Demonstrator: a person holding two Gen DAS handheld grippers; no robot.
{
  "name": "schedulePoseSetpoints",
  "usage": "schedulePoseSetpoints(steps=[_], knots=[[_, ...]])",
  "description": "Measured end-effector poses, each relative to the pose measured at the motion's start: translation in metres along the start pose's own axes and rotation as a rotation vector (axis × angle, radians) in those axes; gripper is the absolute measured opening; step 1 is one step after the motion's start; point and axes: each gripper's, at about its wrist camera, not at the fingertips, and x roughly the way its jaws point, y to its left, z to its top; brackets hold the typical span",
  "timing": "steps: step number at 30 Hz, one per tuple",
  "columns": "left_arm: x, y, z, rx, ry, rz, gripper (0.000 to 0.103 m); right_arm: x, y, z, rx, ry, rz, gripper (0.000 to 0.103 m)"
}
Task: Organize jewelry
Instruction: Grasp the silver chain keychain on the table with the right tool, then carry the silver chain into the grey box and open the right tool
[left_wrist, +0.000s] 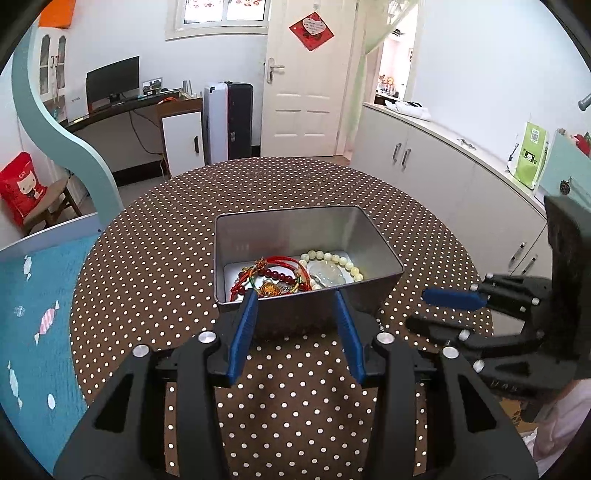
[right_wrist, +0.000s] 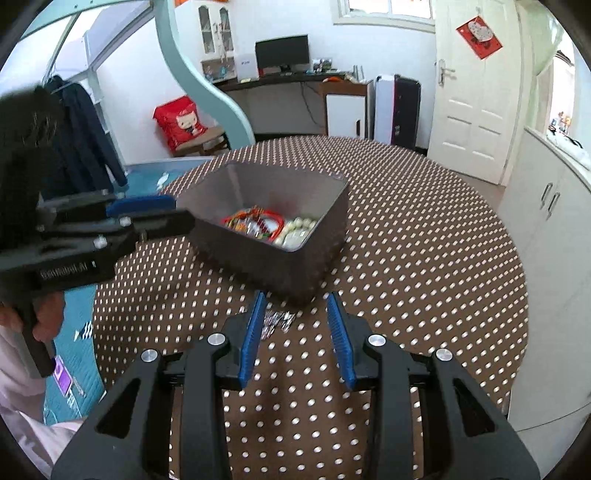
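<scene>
While both claws hang empty near the tin, the notes for this moment run as follows.

Desk: round desk under a brown cloth with white polka dots (left_wrist: 147, 258); it carries everything below.

Tin: open rectangular grey metal tin (left_wrist: 295, 236) near the desk's middle, lid off, none in view.

In the tin: a red cord bracelet (left_wrist: 284, 263), a dark red bead bracelet (left_wrist: 275, 275), a cream bead bracelet (left_wrist: 332, 258) and a small gold-coloured charm (left_wrist: 271, 288), all heaped together on the tin floor.

Left out: a small silvery piece of jewelry (right_wrist: 277, 321) lies on the cloth just outside the tin's near corner; motion blur hides its type.

Risk 1: the silvery piece is low and flat on soft cloth; my guess is that the tips could pinch the cloth with it, or slide over it and push it under the tin wall.

Risk 2: the tin is light-looking and close by; a descending finger could knock its corner and shift or tip it.

Risk 3: the heaped cords may tangle, so anything lifted out could drag the others.

Right claw (right_wrist: 295, 306): jaws wide apart, holding nothing, poised above the silvery piece, which sits just inside the left blue finger; contact cannot be told.

Left claw (left_wrist: 295, 299): jaws wide apart, empty, tips at the tin's near wall; whether they touch it is unclear.
</scene>
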Motion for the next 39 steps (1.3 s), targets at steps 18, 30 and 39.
schedulePoseSetpoints(steps=[18, 30, 39], knots=[[0.005, 0.015, -0.032, -0.065, 0.074, -0.025, 0.052, 0.039, 0.030, -0.013, -0.113, 0.077, -0.039, 0.013], [0.016, 0.008, -0.040, -0.066, 0.104, -0.046, 0.052, 0.004, 0.000, -0.009, -0.032, 0.020, -0.046, 0.011], [0.018, 0.006, -0.031, -0.083, 0.105, -0.057, 0.052, -0.026, -0.013, 0.001, 0.005, -0.052, -0.029, 0.011]])
